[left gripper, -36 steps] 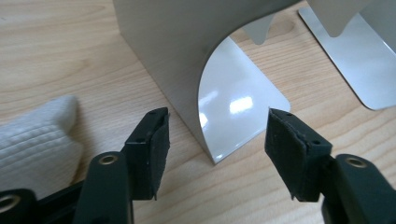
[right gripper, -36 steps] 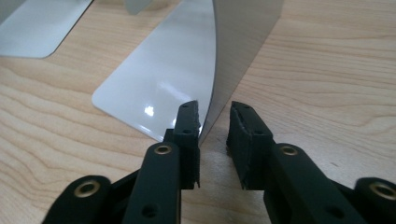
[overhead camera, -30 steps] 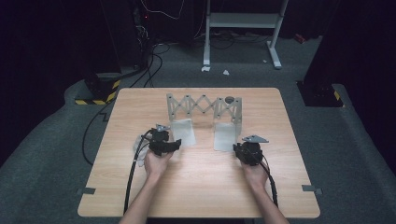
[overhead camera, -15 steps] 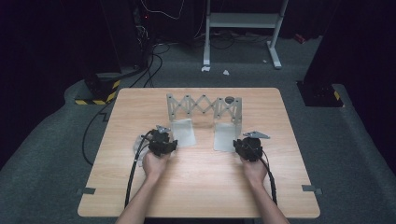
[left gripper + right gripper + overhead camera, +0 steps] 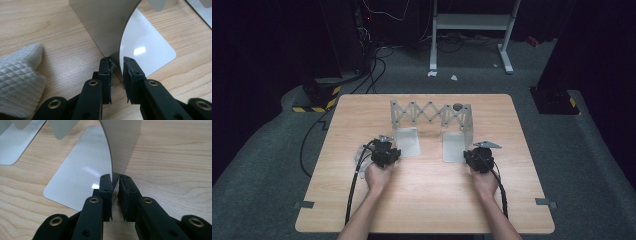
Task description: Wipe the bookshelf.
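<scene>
Both hands had barely shifted since the earlier frame, but each pair of jaws had just been closing with a metal plate between them; the expandable metal bookend rack [image 5: 432,120] stood where it had, toward the far middle of the wooden table [image 5: 342,130].

At the left, a white quilted cloth [image 5: 20,77] lay on the table just beside the left gripper [image 5: 384,152]; in the left gripper view that gripper [image 5: 117,63] straddled the near edge of the rack's left upright plate [image 5: 105,22], its jaws narrow, with a thin gap showing on the right side, so whether the pads pressed on the metal could not be told; the glossy foot plate [image 5: 147,50] lay flat on the wood to the right of that upright.

Between the two uprights the scissor lattice [image 5: 429,111] spanned the rack's back, partly stretched.

At the right, the right gripper [image 5: 478,159] sat at the near edge of the right upright plate [image 5: 122,142]; in the right gripper view its jaws [image 5: 114,182] were closed on that edge, pads against the metal on both sides; the right foot plate [image 5: 82,177] lay flat to the left of it.
</scene>
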`<state>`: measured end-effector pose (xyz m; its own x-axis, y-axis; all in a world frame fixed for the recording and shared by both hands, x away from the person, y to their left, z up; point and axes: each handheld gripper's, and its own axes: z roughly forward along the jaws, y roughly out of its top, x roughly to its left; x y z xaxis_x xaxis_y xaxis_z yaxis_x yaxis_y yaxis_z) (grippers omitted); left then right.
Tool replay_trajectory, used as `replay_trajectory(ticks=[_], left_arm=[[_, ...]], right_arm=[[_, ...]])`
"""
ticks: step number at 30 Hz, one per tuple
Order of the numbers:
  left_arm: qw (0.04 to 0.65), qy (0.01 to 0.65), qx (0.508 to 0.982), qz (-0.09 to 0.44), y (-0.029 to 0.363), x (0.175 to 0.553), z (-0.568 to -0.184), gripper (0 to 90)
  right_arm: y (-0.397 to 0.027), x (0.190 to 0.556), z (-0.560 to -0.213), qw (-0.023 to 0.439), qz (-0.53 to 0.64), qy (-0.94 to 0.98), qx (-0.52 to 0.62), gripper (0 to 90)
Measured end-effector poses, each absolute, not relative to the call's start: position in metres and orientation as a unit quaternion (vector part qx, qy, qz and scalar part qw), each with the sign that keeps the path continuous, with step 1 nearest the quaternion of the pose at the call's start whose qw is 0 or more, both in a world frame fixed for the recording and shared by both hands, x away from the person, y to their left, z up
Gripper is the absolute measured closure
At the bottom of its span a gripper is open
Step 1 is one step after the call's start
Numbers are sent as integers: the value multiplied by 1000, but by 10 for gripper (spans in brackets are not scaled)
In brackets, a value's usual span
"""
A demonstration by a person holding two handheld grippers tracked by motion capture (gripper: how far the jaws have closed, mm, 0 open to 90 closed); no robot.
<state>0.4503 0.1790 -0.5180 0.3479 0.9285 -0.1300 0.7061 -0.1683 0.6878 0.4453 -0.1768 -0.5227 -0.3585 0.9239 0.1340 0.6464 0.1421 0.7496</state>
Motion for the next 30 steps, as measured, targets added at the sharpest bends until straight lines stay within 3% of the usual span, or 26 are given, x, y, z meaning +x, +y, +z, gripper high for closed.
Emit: replay_trajectory(ticks=[6, 30], left_arm=[[337, 549, 742, 188, 179, 444, -520, 800], [325, 556, 743, 184, 180, 409, -517, 835]], right_arm=[[-180, 444, -523, 199, 365, 735, 535, 833], [-198, 462, -520, 213, 348, 733, 544, 886]])
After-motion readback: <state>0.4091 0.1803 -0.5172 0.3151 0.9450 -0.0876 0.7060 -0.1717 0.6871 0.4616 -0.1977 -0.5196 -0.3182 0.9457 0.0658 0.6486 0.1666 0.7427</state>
